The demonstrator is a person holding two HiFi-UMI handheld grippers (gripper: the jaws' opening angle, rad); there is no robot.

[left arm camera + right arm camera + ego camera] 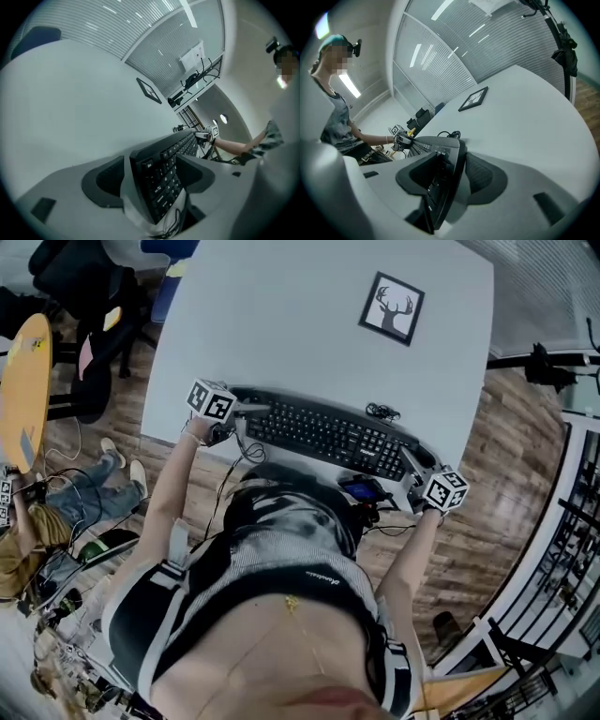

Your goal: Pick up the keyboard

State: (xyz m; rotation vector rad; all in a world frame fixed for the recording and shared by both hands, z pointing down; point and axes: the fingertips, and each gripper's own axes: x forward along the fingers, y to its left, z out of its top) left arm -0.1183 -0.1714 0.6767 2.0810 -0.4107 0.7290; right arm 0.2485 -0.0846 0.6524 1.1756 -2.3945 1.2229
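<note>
Keyboard (328, 435) lies flat along the desk's (281, 324) near edge, well apart from the framed deer picture (392, 307). It doesn't look lifted yet. Left gripper (248, 411): jaws spread wide, straddling the keyboard's end, pads clear of it. Right gripper (414, 463): jaws clamped on the other end. The left grip and the lift remain.

Matt black plastic keyboard (328, 434) on smooth white table (281, 315).
</note>
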